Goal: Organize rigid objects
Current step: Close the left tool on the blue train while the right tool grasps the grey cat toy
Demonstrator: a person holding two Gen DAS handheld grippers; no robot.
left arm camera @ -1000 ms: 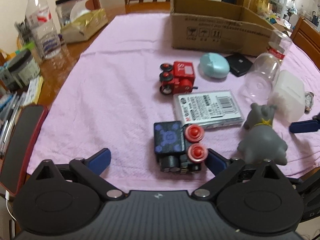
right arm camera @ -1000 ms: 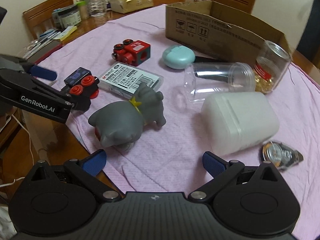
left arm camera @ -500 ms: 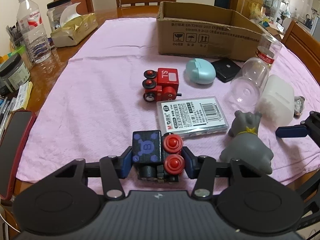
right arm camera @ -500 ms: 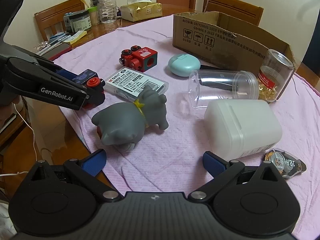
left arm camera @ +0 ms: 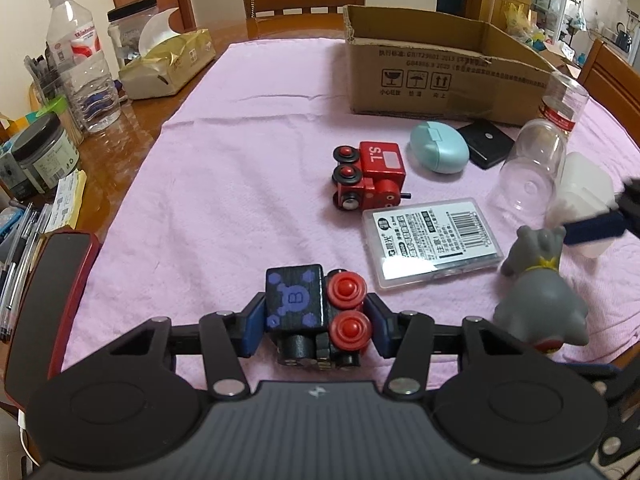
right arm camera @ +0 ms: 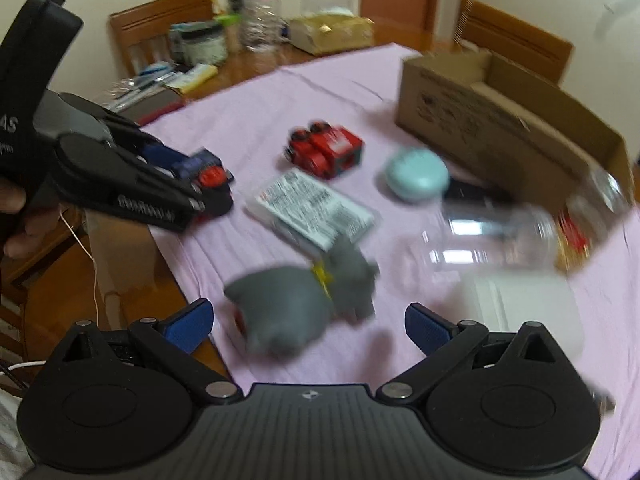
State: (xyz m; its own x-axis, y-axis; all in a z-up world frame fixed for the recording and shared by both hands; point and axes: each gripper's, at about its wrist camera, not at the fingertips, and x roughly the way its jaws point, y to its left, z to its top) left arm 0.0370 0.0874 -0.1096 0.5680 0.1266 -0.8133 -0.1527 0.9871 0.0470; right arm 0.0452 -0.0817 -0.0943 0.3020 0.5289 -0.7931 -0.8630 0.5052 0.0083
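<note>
At the bottom centre of the left wrist view, the left gripper point(left arm camera: 315, 322) has just closed its blue pads on a black toy train point(left arm camera: 314, 312) with red wheels and a purple "B" on its roof; the toy sits at the near edge of the pink cloth point(left arm camera: 248, 184). In the right wrist view, the right gripper point(right arm camera: 308, 322) stands wide open at the bottom of the frame with nothing between its pads, just before a grey toy animal point(right arm camera: 304, 300) lying on its side; that view is blurred. Right of centre in the left view lies a flat clear case point(left arm camera: 430, 240) with a barcode label and small print too fine to read. Beyond it, near the middle, a red toy train point(left arm camera: 370, 178) shows "S.L" on its roof. To its right sit a pale blue oval case point(left arm camera: 438, 152) and a small black box point(left arm camera: 486, 144). At the right edge a clear plastic jar point(left arm camera: 528, 172) lies on its side, seemingly empty, beside a white plastic container point(left arm camera: 584, 196) whose contents cannot be seen. At the upper right a cardboard box point(left arm camera: 436, 76) stands open, printed with handling symbols and a line of text; its inside is hidden. In the upper left, off the cloth, stand a water bottle point(left arm camera: 82, 64) and a gold tissue box point(left arm camera: 168, 64).
</note>
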